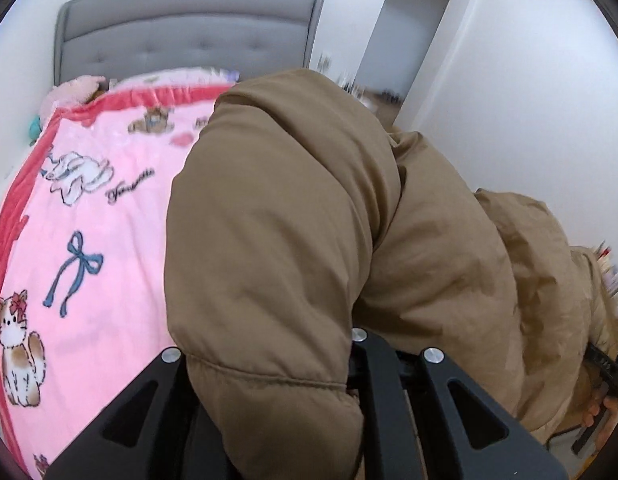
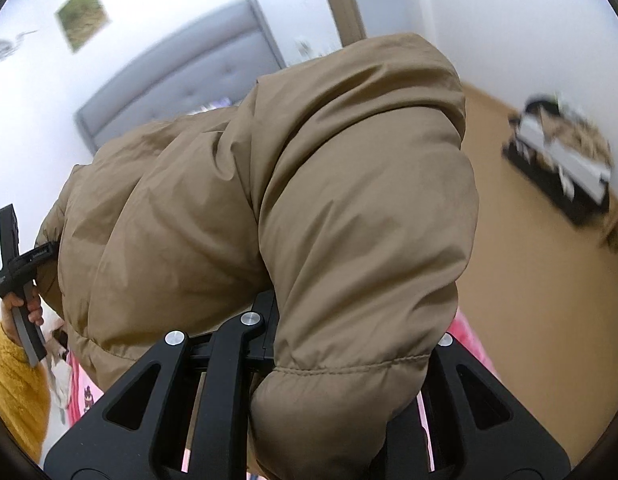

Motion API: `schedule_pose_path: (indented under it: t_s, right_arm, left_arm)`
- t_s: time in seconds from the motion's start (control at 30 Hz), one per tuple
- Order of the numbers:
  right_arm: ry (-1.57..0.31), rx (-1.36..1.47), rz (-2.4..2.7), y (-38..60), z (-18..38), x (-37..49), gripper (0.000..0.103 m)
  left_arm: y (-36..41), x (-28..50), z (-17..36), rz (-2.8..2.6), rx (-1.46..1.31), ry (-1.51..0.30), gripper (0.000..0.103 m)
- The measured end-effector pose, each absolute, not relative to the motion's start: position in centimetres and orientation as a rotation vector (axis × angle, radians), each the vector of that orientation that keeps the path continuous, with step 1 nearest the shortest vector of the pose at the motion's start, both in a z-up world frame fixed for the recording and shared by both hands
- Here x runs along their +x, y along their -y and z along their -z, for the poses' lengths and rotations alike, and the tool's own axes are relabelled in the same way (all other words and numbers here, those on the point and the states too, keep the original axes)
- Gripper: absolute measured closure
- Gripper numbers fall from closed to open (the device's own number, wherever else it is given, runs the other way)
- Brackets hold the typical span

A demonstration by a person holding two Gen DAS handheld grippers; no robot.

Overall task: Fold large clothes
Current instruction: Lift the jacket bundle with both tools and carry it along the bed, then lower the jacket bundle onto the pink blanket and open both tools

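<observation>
Jacket (image 1: 309,220) clamped in both tongs above bed (image 1: 89,220).

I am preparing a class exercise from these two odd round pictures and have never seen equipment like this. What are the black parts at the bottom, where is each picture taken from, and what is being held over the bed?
There is no robot here: a person holds a hand-operated gripper in each hand. A wide-angle camera on each gripper looks forward along its jaws, which is why the pictures are round and bent.

One picture is from the left gripper, the other from the right gripper; the black parts are their frames. Both are shut on a brown padded jacket, which bulges in front of each lens.

Below lies a bed with a pink blanket printed with cats and bows, and a grey headboard behind. In the right picture you also see the person's hand holding the other gripper, and a yellow sleeve.
</observation>
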State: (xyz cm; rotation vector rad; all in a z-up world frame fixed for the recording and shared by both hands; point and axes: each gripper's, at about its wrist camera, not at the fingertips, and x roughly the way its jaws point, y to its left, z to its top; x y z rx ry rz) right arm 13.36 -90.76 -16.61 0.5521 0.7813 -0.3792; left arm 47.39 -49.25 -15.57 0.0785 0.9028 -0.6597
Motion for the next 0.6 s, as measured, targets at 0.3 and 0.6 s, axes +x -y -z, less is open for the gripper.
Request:
schedule_pose_path:
  t_s: [0.3,0.6]
  right_arm:
    - [-0.874,0.654,0.389,92.8,24.2,14.8,0.061]
    - [-0.719,0.616,0.566,95.1,20.0,10.4,0.031]
  left_arm:
    - [50.9,50.6,22.2,0.607,0.18,-0.979,0.067]
    - [46.0,53.2,21.1,0.75,0.064,-0.981,0.023]
